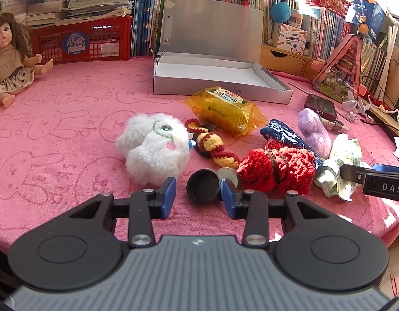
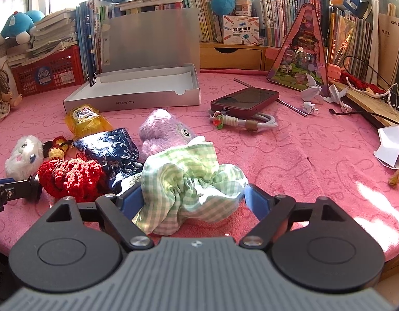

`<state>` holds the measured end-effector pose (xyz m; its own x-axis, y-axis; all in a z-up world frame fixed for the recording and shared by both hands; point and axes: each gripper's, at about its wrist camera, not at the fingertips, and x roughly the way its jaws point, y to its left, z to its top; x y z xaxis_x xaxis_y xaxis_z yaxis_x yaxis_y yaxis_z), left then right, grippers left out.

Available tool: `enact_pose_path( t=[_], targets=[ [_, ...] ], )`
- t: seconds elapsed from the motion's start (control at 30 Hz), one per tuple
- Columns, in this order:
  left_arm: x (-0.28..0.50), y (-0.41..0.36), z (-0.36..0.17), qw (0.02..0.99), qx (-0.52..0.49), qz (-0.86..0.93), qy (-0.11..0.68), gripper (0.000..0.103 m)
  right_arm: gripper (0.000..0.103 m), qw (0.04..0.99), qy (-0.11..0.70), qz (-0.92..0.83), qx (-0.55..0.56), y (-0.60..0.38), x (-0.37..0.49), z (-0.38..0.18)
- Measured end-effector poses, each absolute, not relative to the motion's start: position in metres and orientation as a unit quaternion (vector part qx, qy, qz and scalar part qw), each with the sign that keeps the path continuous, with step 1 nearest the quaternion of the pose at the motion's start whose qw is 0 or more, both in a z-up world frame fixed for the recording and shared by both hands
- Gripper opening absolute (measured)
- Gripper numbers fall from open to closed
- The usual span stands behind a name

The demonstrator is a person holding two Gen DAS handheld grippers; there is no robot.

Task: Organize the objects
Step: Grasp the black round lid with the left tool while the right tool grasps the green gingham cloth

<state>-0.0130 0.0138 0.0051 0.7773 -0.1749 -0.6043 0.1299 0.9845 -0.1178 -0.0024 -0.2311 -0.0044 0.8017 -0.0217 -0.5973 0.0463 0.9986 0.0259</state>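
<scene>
In the left wrist view a small black round cap (image 1: 203, 188) lies on the pink cloth between the blue pads of my left gripper (image 1: 198, 194). The right pad touches it and a strip of cloth shows at the left pad. Just behind the cap lies a silver disc (image 1: 229, 175). My right gripper (image 2: 191, 197) stands wide around a crumpled green-checked cloth (image 2: 189, 178), with a pad at each edge. Around it lie a white plush (image 1: 154, 147), a red crocheted piece (image 1: 274, 168), a blue patterned pouch (image 2: 108, 147), a purple plush (image 2: 163, 129) and a yellow packet (image 1: 225, 111). The open silver box (image 1: 220, 88) stands behind.
A doll (image 1: 10, 57) sits at the far left by a red crate (image 1: 82, 41) of books. A phone (image 2: 244, 99) with a coiled cable (image 2: 251, 123), a pink triangular case (image 2: 300, 59) and paper cranes (image 2: 313, 90) are at the right. Bookshelves line the back.
</scene>
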Motion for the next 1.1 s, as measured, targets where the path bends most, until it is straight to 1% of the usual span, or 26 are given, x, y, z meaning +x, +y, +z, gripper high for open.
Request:
enact_pose_path(
  t=[0.17,0.3,0.5,0.6,0.67,0.7,0.83,0.87,0.9,0.97,1.07,1.1],
  targets=[
    [-0.007,0.012,-0.001,0.940,-0.042,-0.087,0.326,0.046,0.090,0.948,0.317,-0.015,0.013,-0.226,0.001,-0.009],
    [-0.003,0.012,-0.001,0.942,-0.044,-0.082,0.323,0.046,0.094,0.946,0.323,-0.015,0.009,-0.222,0.007,-0.015],
    [-0.003,0.012,-0.003,0.944,-0.037,-0.084,0.318,0.052,0.095,0.944,0.330,-0.018,0.009,-0.217,0.012,-0.023],
    [-0.002,0.012,-0.005,0.943,-0.043,-0.089,0.319,0.060,0.096,0.944,0.328,-0.020,0.011,-0.217,0.012,-0.024],
    [-0.002,0.011,-0.007,0.941,-0.045,-0.094,0.323,0.069,0.096,0.945,0.326,-0.018,0.009,-0.217,0.010,-0.022],
    [-0.003,0.010,-0.007,0.941,-0.043,-0.095,0.321,0.069,0.096,0.946,0.323,-0.017,0.008,-0.217,0.008,-0.021],
    [-0.005,0.010,-0.008,0.943,-0.041,-0.093,0.317,0.069,0.095,0.951,0.310,-0.014,0.005,-0.219,0.002,-0.017],
    [-0.006,0.011,-0.008,0.943,-0.043,-0.094,0.316,0.068,0.095,0.952,0.307,-0.013,0.004,-0.219,0.000,-0.017],
    [-0.006,0.012,-0.008,0.943,-0.046,-0.093,0.315,0.065,0.095,0.952,0.305,-0.012,0.004,-0.219,0.000,-0.016],
    [-0.006,0.013,-0.008,0.943,-0.049,-0.092,0.315,0.052,0.095,0.953,0.303,-0.012,0.006,-0.220,-0.002,-0.015],
    [-0.007,0.017,-0.006,0.943,-0.055,-0.094,0.314,0.049,0.094,0.953,0.303,-0.011,0.013,-0.221,-0.003,-0.014],
    [-0.007,0.017,-0.005,0.943,-0.056,-0.096,0.314,0.049,0.092,0.953,0.304,-0.010,0.014,-0.222,-0.003,-0.013]
  ],
)
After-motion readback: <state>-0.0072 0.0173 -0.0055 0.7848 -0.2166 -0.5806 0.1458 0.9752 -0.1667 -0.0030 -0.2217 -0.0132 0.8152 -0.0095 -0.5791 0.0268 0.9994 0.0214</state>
